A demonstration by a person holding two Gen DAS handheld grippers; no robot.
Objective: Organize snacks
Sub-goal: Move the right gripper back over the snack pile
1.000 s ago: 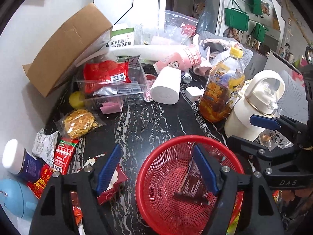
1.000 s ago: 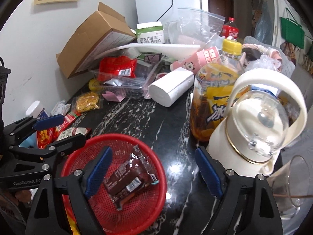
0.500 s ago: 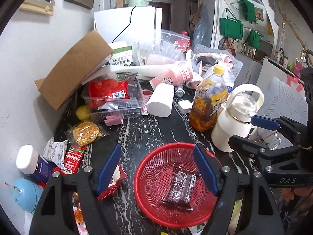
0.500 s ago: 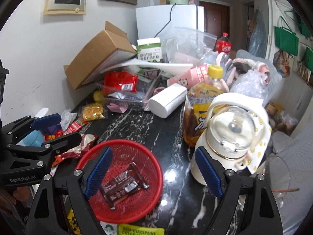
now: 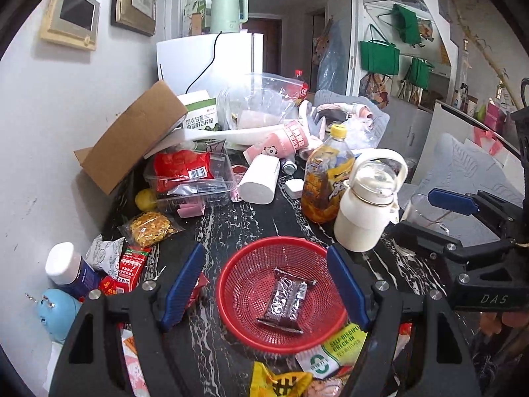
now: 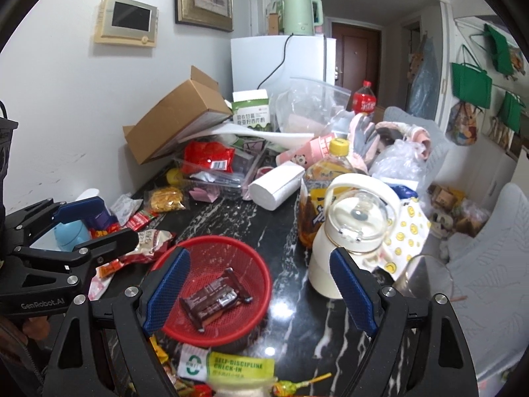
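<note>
Both of your tools are empty. The left gripper (image 5: 264, 284) and the right gripper (image 6: 261, 292) stand with their blue-padded jaws spread apart, nothing between the pads, and both hang above the table rather than on it.

The round red plastic mesh basket (image 5: 244, 264) sits on the black white-veined marble tabletop (image 5: 244, 218), near your edge. It is the likely collection point: one dark brown foil-wrapped snack bar (image 5: 286, 296) already lies flat on its floor, at an angle.

Snacks not yet sorted lie mainly to the left of the basket: a clear bag of yellow crunchy snack (image 5: 150, 230), a small red sachet (image 5: 132, 266) and a crumpled red-and-white wrapper (image 6: 148, 241) just beside the rim. A green-and-white labelled packet (image 6: 228, 367) lies partly under the basket's near edge.

Clearance:
- Right side: a cream insulated jug with clear lid (image 5: 367, 208) stands close to the basket, with an amber drink bottle with yellow cap (image 5: 325, 178) behind it. Both are upright and look easy to tip.
- Left side: low, flat packets only; approach from here.
- Centre: bare marble beyond the basket, open up to the white paper roll (image 5: 259, 180).
</note>
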